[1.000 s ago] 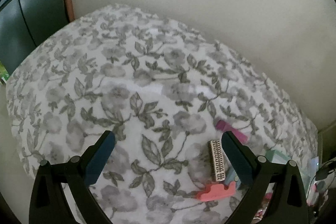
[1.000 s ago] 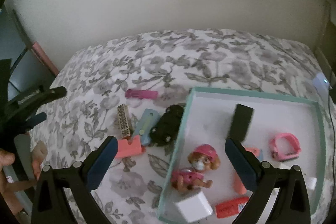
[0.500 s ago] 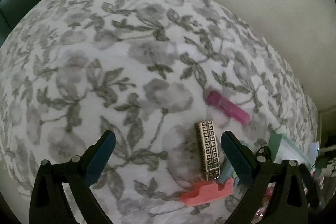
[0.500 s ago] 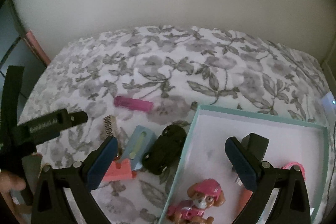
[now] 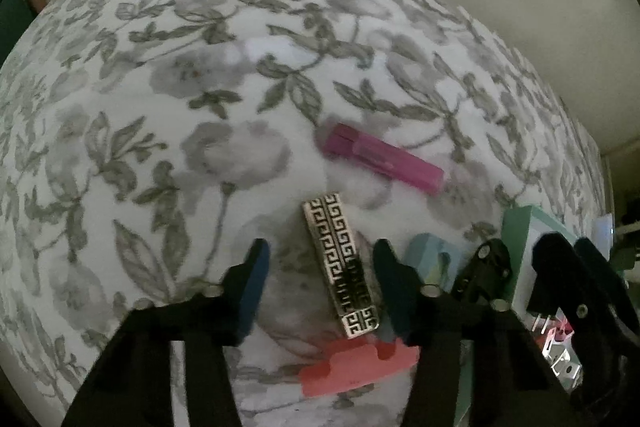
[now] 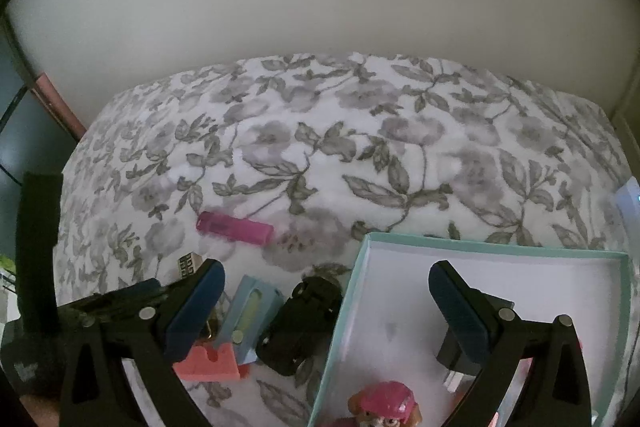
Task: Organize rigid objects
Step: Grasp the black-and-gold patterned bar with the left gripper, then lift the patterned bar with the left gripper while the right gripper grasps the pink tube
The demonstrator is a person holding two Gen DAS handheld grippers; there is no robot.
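Observation:
My left gripper (image 5: 320, 259) is open, its jaws on either side of a silver bar with a black key pattern (image 5: 340, 267) that lies on the floral bedspread (image 5: 200, 87). A pink clip (image 5: 382, 157) lies just beyond it, a salmon block (image 5: 356, 367) just below it. My right gripper (image 6: 326, 291) is open and empty above the left wall of the teal box (image 6: 492, 247). In the right wrist view I also see the pink clip (image 6: 236, 229), a light blue block (image 6: 252, 311), a black toy car (image 6: 302, 323) and the salmon block (image 6: 208, 365).
The teal box holds a pink toy pup (image 6: 386, 405) and a black plug (image 6: 460, 351). A pale wall (image 6: 320, 7) runs behind the bed. A dark panel (image 6: 24, 139) stands at the left.
My left gripper has moved forward and down onto the patterned bar, and its jaws have narrowed around it. My right gripper has drawn up and back a little, so less of the box shows.

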